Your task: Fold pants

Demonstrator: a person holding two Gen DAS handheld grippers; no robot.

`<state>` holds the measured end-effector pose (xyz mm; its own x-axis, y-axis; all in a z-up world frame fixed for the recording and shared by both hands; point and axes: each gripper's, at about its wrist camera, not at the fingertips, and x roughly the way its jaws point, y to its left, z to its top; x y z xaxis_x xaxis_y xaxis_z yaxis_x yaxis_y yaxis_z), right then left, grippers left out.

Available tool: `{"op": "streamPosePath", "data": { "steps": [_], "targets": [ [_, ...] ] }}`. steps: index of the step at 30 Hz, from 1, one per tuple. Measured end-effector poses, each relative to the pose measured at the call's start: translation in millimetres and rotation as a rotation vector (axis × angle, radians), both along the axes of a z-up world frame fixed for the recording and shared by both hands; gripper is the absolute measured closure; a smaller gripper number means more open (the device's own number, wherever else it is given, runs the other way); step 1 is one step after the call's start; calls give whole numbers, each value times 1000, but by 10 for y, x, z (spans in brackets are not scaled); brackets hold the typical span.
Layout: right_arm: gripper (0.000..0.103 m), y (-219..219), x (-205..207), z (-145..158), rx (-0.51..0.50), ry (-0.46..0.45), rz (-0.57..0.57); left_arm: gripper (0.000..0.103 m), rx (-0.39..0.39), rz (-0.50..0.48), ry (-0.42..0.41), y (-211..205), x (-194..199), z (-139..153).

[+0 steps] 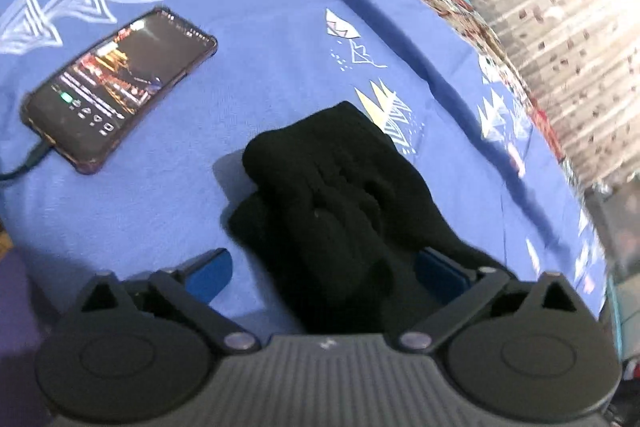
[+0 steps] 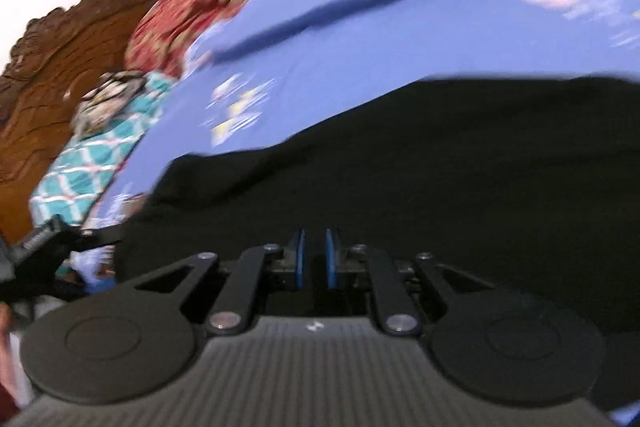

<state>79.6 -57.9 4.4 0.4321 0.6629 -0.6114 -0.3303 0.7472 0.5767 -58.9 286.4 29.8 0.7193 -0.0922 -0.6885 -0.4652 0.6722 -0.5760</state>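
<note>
Black pants (image 1: 332, 195) lie bunched on a blue patterned bedsheet (image 1: 260, 7). In the left wrist view my left gripper (image 1: 320, 267) is open, its blue pads (image 1: 212, 275) wide apart, and the crumpled black cloth runs between them toward the camera. In the right wrist view the pants (image 2: 440, 167) spread wide and flat across the sheet (image 2: 340, 67). My right gripper (image 2: 316, 259) is nearly shut just above the black cloth, its blue pads (image 2: 299, 259) a narrow gap apart; I cannot tell whether cloth is pinched. The view is motion-blurred.
A phone (image 1: 120, 87) with a lit screen and a cable lies on the sheet left of the pants. A red patterned cloth (image 2: 180, 15), teal pillow (image 2: 92, 155) and carved wooden headboard (image 2: 72, 67) border the bed. A curtain (image 1: 540, 7) hangs at the right.
</note>
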Motion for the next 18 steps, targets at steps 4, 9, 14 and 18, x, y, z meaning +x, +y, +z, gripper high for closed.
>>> {"op": "streamPosePath", "data": {
  "steps": [4, 9, 14, 18],
  "targets": [
    [90, 506, 147, -108, 60, 133, 40, 46, 15, 16, -5, -14, 132, -43],
    [103, 614, 218, -388, 134, 314, 41, 77, 104, -14, -23, -113, 128, 45],
    [95, 394, 193, -264, 184, 345, 29, 78, 331, -132, -123, -660, 160, 406],
    [93, -36, 86, -120, 230, 258, -75, 78, 567, -330, -207, -1399, 204, 592]
  ]
}}
